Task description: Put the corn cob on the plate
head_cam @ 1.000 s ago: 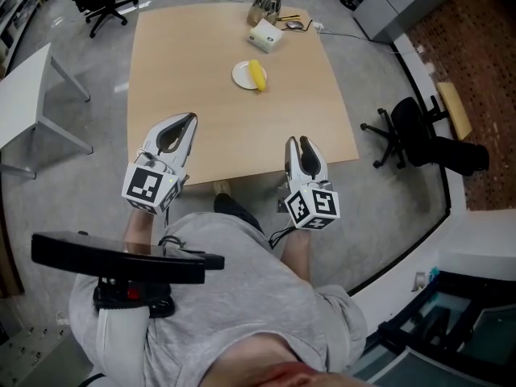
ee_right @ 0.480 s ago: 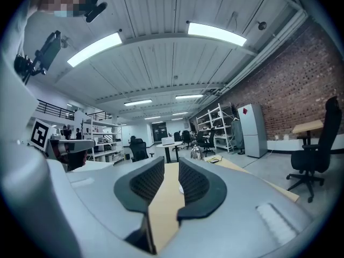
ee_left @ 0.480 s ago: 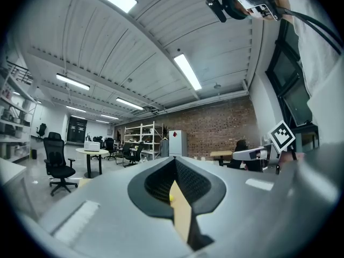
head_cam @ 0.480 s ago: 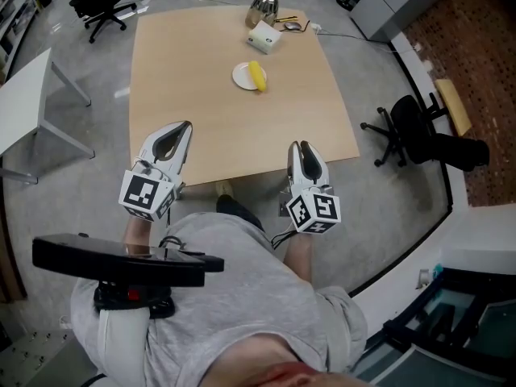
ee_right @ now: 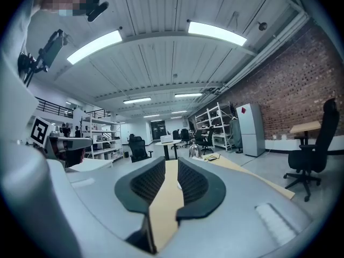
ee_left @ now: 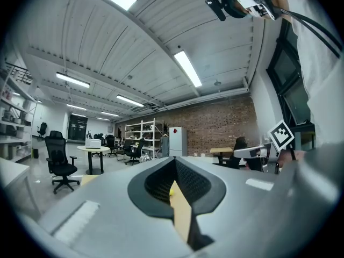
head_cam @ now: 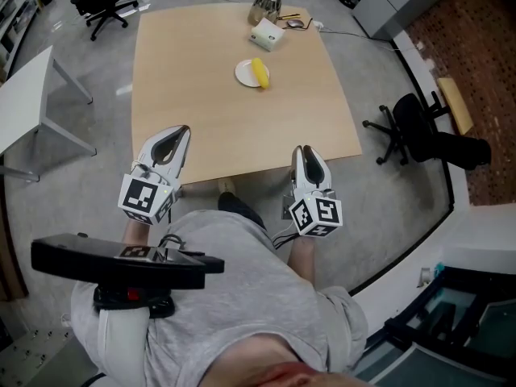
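Head view | corn (head_cam: 259, 72) on plate (head_cam: 243, 75) | left gripper (head_cam: 184, 130) jaws together, right gripper (head_cam: 305, 150) closing, both empty | we risk bumping table (head_cam: 242, 127), rolling corn off

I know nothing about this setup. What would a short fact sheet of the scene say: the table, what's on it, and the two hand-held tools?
Table: light wood
Plate: small, white, toward the far end
Corn cob: yellow, lying on the plate
Other items: white box and shiny metal pot at the far edge
Left gripper: shut, empty, at the near edge
Right gripper: jaws closing, narrow gap, nothing between them
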The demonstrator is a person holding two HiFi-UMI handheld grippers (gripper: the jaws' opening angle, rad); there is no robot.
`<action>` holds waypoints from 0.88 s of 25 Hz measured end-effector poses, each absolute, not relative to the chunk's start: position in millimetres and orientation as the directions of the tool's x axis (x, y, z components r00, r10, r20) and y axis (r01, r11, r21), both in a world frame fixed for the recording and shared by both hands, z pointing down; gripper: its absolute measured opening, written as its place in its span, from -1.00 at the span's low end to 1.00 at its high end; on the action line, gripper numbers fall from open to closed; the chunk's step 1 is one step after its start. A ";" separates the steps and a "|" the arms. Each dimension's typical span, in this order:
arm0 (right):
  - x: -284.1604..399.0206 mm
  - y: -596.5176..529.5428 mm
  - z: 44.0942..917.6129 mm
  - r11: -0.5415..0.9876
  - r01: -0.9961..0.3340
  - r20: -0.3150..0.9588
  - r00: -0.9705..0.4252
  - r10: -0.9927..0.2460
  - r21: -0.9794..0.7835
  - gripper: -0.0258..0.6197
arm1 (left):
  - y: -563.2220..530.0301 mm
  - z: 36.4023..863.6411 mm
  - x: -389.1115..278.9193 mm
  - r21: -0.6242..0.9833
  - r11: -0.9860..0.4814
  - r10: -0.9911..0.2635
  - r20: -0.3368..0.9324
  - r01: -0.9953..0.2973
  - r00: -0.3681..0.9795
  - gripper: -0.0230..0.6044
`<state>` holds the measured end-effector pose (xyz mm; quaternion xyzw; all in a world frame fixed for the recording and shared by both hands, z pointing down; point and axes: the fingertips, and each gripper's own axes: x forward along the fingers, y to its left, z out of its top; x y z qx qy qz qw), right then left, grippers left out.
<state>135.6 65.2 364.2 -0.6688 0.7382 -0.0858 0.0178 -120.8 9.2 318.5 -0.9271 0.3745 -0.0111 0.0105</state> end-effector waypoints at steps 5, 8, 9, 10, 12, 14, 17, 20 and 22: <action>143.1 69.8 372.4 0.073 -0.986 0.101 -0.089 -0.991 -0.151 -0.70 | 10.6 330.0 -117.4 -0.028 -0.725 -0.689 0.024 -0.688 0.725 -0.86; 142.4 73.9 373.6 0.068 -0.988 0.111 -0.083 -0.990 -0.136 -0.73 | 13.0 331.7 -119.0 -0.024 -0.727 -0.687 0.033 -0.686 0.726 -0.86; 141.7 74.7 374.2 0.068 -0.988 0.114 -0.084 -0.990 -0.137 -0.73 | 13.7 332.2 -119.6 -0.023 -0.727 -0.686 0.036 -0.686 0.726 -0.86; 141.2 75.7 374.8 0.068 -0.988 0.116 -0.084 -0.990 -0.138 -0.76 | 14.3 332.7 -120.0 -0.022 -0.727 -0.686 0.038 -0.686 0.726 -0.86; 140.3 77.5 374.8 0.064 -0.988 0.117 -0.081 -0.990 -0.140 -0.80 | 15.2 333.0 -120.9 -0.020 -0.726 -0.688 0.040 -0.688 0.725 -0.86; 139.6 77.8 374.9 0.061 -0.988 0.117 -0.077 -0.990 -0.141 -0.85 | 15.3 333.1 -121.3 -0.018 -0.725 -0.689 0.041 -0.689 0.724 -0.86; 139.9 77.0 376.9 0.061 -0.988 0.118 -0.078 -0.990 -0.140 -0.88 | 14.1 333.8 -120.3 -0.019 -0.725 -0.688 0.041 -0.688 0.724 -0.86; 140.7 75.8 376.6 0.064 -0.988 0.117 -0.081 -0.990 -0.141 -0.88 | 12.6 332.8 -119.8 -0.019 -0.724 -0.690 0.041 -0.690 0.723 -0.86; 141.5 75.8 376.2 0.065 -0.988 0.116 -0.081 -0.990 -0.142 -0.89 | 12.4 332.8 -119.2 -0.019 -0.723 -0.691 0.041 -0.691 0.722 -0.86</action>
